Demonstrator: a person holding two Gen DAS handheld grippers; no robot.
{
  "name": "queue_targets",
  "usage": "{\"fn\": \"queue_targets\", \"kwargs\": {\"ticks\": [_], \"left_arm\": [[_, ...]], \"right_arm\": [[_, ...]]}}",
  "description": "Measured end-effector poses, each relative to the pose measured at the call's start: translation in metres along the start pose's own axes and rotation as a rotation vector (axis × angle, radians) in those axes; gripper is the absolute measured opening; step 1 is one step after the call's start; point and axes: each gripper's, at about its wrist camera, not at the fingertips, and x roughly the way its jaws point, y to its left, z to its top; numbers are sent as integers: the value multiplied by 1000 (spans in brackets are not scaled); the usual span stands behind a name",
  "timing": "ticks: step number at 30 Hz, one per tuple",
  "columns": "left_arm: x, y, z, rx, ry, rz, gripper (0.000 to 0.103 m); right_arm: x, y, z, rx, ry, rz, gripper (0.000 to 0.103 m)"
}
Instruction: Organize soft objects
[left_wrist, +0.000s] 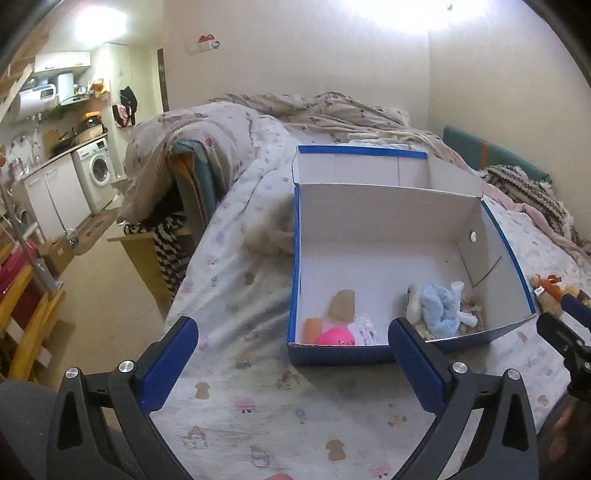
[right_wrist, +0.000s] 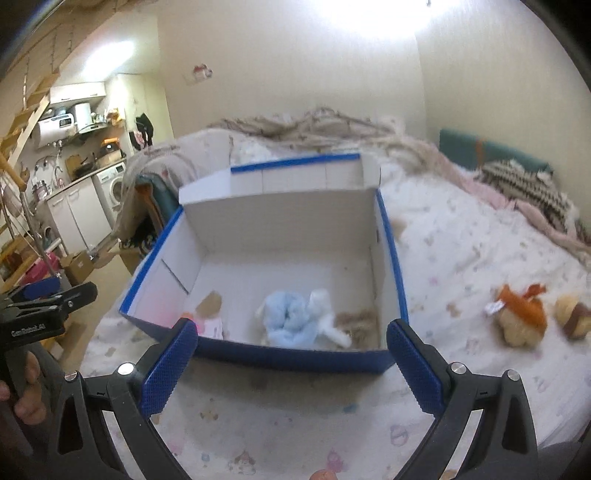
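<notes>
On a bed covered with a cartoon-print sheet, a blue cardboard box with a white interior sits open, its hinged lid standing up at the far side. Inside, along the near wall, lie a light blue plush toy, a pink ball, a tan soft piece and a small orange item. The left gripper hovers in front of the box with its blue-padded jaws spread wide and nothing between them; the right gripper is likewise released and empty, facing the box from the near side. To the right of the box, an orange-and-cream stuffed animal and a brown-and-cream plush rest on the sheet, apart from the box. A washing machine stands in the kitchen corner at left.
</notes>
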Motion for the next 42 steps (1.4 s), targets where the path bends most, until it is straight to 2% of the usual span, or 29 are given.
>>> {"fn": "queue_targets", "kwargs": {"ticks": [9,42], "left_arm": [[7,-1,-2,4,25,-15,103],[1,-13,-5,53,7,-24,103]], "right_arm": [[3,3,0,-20,6,-20,103],[7,-6,0,34,12,-28,103]]}}
